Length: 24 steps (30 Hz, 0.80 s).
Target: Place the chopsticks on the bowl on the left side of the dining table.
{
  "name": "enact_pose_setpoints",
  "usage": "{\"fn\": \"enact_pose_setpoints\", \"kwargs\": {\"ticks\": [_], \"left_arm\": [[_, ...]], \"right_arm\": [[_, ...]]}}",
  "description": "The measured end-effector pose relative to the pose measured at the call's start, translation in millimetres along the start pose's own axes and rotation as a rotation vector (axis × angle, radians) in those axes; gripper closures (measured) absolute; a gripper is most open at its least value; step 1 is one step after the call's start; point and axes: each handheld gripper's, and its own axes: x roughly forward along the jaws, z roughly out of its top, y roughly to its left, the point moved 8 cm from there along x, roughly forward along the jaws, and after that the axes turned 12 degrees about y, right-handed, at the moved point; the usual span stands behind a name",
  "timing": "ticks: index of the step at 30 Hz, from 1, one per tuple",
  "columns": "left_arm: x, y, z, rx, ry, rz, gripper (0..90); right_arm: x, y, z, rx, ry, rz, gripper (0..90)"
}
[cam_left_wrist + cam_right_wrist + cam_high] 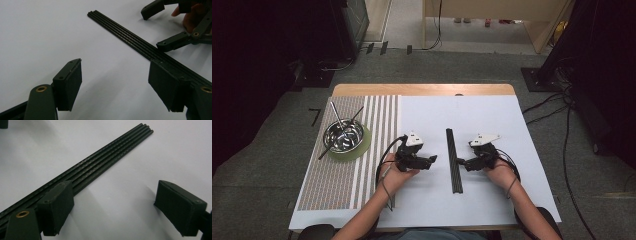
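A bundle of thin black rods (454, 161), ribbed along their length and lying side by side as one flat strip, rests on the smooth white sheet (492, 115) that covers most of the bench (422, 89). It lies lengthwise away from the person, between the two grippers. The left gripper (432, 160) sits just to its left, jaws spread and holding nothing; in the left gripper view one jaw stands close over the near end of the rods (140, 43). The right gripper (460, 162) is just beside the rods on the other side, jaws likewise spread and empty, with one matte black jaw next to the rods (95, 163) in the right gripper view. Well apart to the left, on a woven striped mat (357, 150), a shiny metal bowl (344, 135) sits on a round green pad (362, 147), with thin sticks (337, 117) leaning in it. Nothing lies between the jaws and the rods.
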Motion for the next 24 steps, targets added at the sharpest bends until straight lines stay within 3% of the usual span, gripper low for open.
{"fn": "enact_pose_setpoints", "kwargs": {"ticks": [10,15,24], "left_arm": [[9.0,-7.7,3.2,0.035,0.012,-0.007,28.2],[17.5,-12.0,7.7,0.053,0.028,-0.03,28.6],[27.9,-14.9,13.1,0.042,0.023,-0.04,29.3]], "right_arm": [[0.0,0.1,0.0,0.0,-0.001,0.0,15.1],[0.1,0.1,0.0,-0.001,-0.001,0.0,15.1],[0.0,0.0,0.0,-0.002,-0.001,0.0,15.1]]}}
